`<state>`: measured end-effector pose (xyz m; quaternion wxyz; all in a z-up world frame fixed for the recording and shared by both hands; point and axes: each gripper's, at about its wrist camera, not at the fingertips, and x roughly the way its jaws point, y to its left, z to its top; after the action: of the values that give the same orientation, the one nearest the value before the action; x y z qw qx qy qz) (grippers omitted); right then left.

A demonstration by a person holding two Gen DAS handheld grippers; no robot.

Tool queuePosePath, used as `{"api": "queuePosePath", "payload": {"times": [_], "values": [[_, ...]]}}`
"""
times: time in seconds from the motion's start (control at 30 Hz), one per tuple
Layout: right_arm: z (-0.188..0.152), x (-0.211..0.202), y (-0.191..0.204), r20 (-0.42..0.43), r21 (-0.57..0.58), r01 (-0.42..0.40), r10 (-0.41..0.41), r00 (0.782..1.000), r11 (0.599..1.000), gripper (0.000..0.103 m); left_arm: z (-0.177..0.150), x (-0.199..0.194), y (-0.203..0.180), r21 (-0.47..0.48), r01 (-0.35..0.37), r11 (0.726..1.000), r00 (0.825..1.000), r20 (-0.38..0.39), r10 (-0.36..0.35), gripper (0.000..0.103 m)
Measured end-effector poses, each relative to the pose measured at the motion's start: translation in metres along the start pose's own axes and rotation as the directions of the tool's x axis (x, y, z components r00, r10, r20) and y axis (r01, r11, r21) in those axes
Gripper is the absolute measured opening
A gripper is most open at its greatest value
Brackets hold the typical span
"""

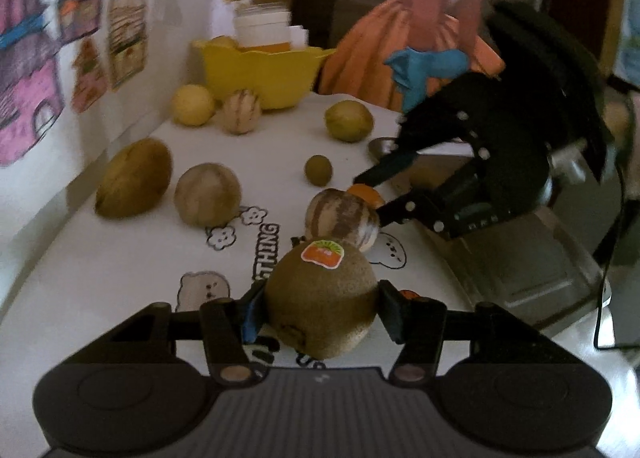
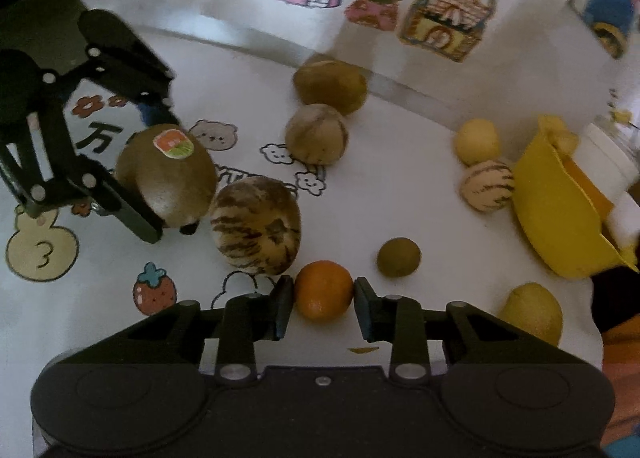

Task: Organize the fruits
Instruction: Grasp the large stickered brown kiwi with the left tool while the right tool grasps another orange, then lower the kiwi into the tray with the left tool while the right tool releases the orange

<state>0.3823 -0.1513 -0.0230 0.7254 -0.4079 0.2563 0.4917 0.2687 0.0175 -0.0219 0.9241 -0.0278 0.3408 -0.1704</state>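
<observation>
My left gripper (image 1: 320,308) is shut on a brown kiwi (image 1: 322,298) with an orange-green sticker; it also shows in the right wrist view (image 2: 166,174). My right gripper (image 2: 323,304) is shut on a small orange (image 2: 324,290), low over the table; in the left wrist view the orange (image 1: 366,194) shows between its fingers. A striped melon-like fruit (image 2: 256,226) lies between the two grippers, also in the left wrist view (image 1: 342,224). A yellow basket (image 1: 260,72) stands at the table's far end, also in the right wrist view (image 2: 560,214).
On the white printed tablecloth (image 1: 120,258) lie a brown oval fruit (image 1: 134,184), a tan round fruit (image 1: 208,194), a small green fruit (image 1: 318,169), two yellow lemons (image 1: 192,104) (image 1: 348,120) and a small striped fruit (image 1: 242,112). A metal tray (image 1: 520,258) sits at the right. A wall with drawings runs along the left.
</observation>
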Motion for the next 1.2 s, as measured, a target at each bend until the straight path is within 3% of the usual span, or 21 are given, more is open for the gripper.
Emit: {"api": "queuePosePath", "payload": {"times": [0.27,0.57,0.7,0.9,1.1,1.2], "values": [[-0.016,-0.027,0.005,0.103,0.225,0.134,-0.161,0.982,0.965,0.034,-0.014,-0.017,-0.004,-0.129,-0.047,0.991,0.998,0.033,0.051,0.061],[-0.037,-0.096,0.007,0.198,0.444,0.165,-0.276,0.941,0.881,0.034,-0.005,-0.024,-0.031,-0.171,-0.027,0.985,0.996,0.078,0.041,0.061],[-0.054,-0.124,0.01,0.182,0.524,0.217,-0.357,0.916,0.823,0.034,0.002,-0.022,-0.051,-0.168,-0.008,0.986,0.995,0.101,0.026,0.061],[-0.087,-0.154,0.018,0.114,0.656,0.289,-0.47,0.876,0.698,0.034,0.01,-0.01,-0.082,-0.175,0.025,0.984,0.993,0.116,-0.005,0.061],[-0.114,-0.16,0.036,0.046,0.725,0.318,-0.504,0.863,0.611,0.034,0.013,0.005,-0.107,-0.157,0.028,0.987,0.995,0.097,-0.013,0.061],[-0.124,-0.159,0.049,0.021,0.735,0.336,-0.515,0.857,0.589,0.034,0.01,0.01,-0.116,-0.151,0.018,0.988,0.996,0.087,-0.005,0.061]]}}
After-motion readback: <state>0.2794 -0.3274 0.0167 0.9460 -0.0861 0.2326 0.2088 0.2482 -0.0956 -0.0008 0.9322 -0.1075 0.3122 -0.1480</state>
